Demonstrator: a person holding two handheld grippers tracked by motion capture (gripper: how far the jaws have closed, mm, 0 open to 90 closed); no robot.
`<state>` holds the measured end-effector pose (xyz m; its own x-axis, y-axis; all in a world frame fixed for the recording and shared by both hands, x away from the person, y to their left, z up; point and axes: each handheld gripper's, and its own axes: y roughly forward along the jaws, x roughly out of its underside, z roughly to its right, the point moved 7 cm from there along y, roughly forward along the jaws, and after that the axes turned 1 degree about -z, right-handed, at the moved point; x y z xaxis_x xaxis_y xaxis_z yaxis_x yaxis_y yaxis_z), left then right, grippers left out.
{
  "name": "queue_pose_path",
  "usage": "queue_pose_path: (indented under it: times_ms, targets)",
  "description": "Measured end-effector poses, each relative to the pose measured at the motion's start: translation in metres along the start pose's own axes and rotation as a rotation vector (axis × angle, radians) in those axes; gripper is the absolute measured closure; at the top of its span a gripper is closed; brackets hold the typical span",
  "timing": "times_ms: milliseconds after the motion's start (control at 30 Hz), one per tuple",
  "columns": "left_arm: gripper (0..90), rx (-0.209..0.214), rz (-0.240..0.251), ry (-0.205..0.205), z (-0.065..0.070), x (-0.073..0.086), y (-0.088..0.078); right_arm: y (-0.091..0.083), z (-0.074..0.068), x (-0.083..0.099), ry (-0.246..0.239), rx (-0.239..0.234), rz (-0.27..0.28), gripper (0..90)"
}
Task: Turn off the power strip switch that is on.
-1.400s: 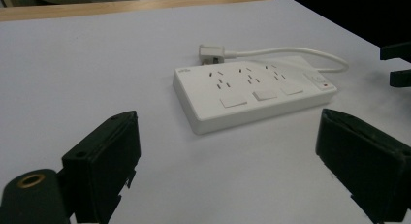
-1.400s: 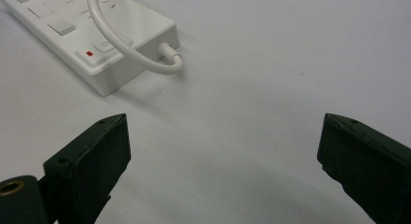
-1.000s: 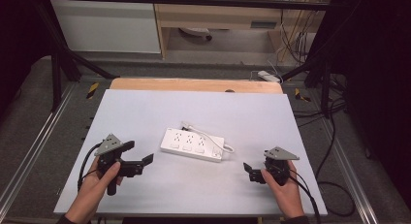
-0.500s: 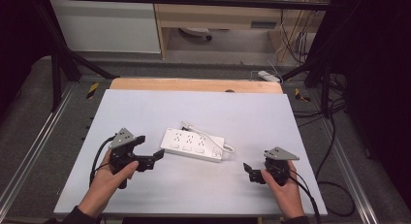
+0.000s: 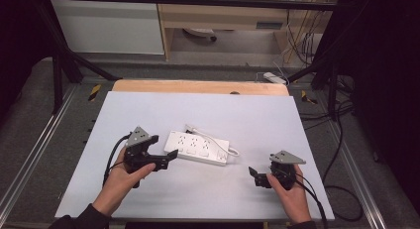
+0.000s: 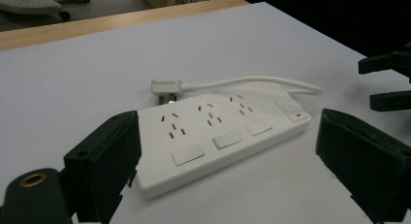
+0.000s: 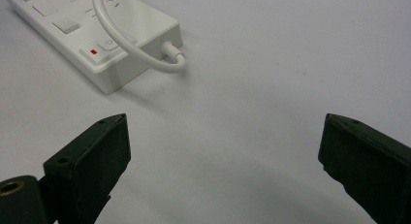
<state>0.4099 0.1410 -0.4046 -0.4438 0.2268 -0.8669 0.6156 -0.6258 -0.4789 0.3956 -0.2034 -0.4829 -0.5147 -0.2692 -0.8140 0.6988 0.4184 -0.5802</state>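
one power strip (image 5: 198,147), three switches, two grippers spread.

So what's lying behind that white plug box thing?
Behind the power strip its own white cable curls along the table to a flat plug. Whatever lies under the strip is covered.

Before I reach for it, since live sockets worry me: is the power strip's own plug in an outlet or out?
Out. The plug lies loose on the white table behind the power strip, prongs bare.
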Motion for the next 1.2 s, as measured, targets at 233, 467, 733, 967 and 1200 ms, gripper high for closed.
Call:
queue_pose_path:
  times_ms: [233, 467, 733, 967, 1200]
  targets:
    - [9.6, 0.009, -0.008, 0.012, 0.007, -0.002, 0.009, 0.000, 0.000, 0.000, 0.000, 0.000, -0.001, 5.0]
    - [11.0, 0.013, -0.012, 0.014, 0.012, -0.004, 0.018, 0.000, 0.000, 0.000, -0.003, -0.001, -0.002, 5.0]
    - [13.2, 0.009, -0.026, 0.018, 0.014, -0.003, 0.028, 0.000, 0.000, 0.001, -0.004, -0.001, -0.003, 4.9]
    - [17.3, 0.008, -0.046, 0.035, 0.020, -0.001, 0.036, 0.000, -0.001, 0.001, -0.005, -0.001, -0.004, 4.9]
    - [33.4, 0.018, -0.068, 0.039, 0.023, 0.003, 0.045, 0.000, -0.001, 0.001, -0.005, -0.002, -0.003, 4.9]
